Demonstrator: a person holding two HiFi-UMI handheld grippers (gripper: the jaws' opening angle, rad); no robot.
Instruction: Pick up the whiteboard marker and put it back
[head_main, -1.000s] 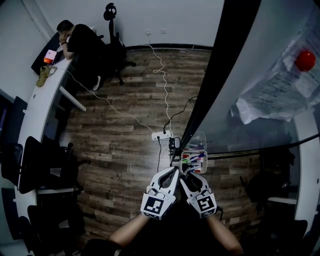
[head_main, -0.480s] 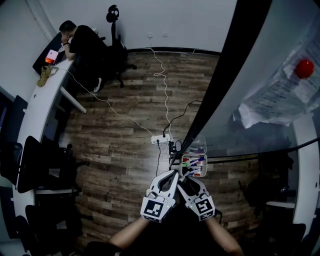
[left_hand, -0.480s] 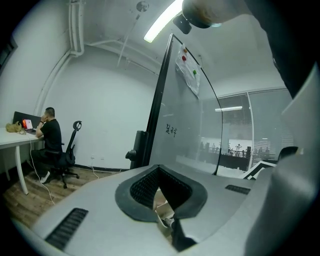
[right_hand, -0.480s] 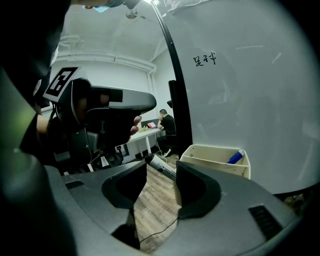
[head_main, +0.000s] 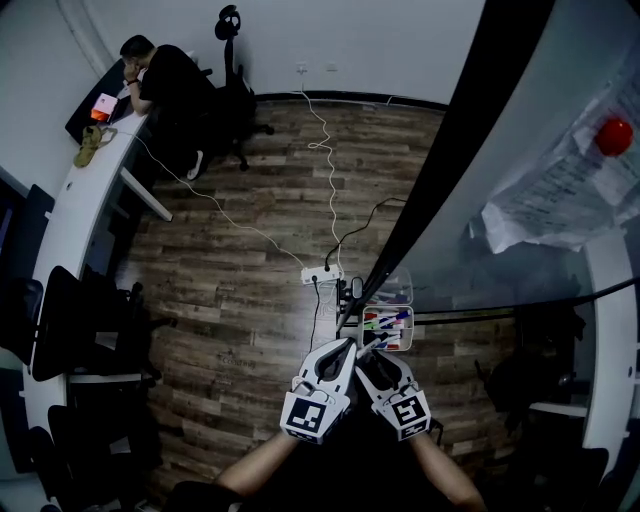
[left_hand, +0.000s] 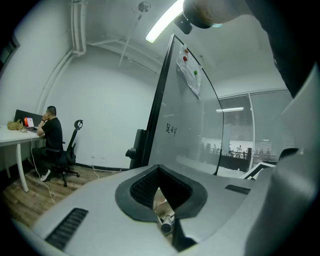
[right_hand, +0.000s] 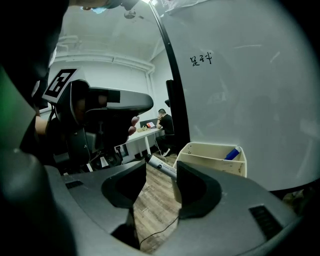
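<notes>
Low in the head view my two grippers meet tip to tip just under the marker tray (head_main: 404, 343) fixed to the whiteboard (head_main: 520, 130). The left gripper (head_main: 345, 346) (left_hand: 160, 192) is shut on the whiteboard marker (left_hand: 165, 227), whose round end shows low between its jaws. In the right gripper view the marker (right_hand: 161, 165), white with a dark end, lies across the jaw tips against the right-hand jaw. The right gripper (head_main: 368, 352) (right_hand: 159, 176) has its jaws opening, with bare floor showing through the wide gap. The tray (right_hand: 212, 150) stands just beyond, with a blue marker (right_hand: 231, 153) in it.
Several coloured markers (head_main: 385, 320) lie in the tray. A power strip (head_main: 322, 272) with trailing cables sits on the wood floor ahead. A person (head_main: 160, 80) sits at a long white desk (head_main: 75, 220) far left. Papers (head_main: 560, 200) and a red magnet (head_main: 612, 135) hang on the board.
Both grippers stay almost where they were, just below the tray. The head view has shifted slightly. In that view nothing is seen taken up or dropped.
</notes>
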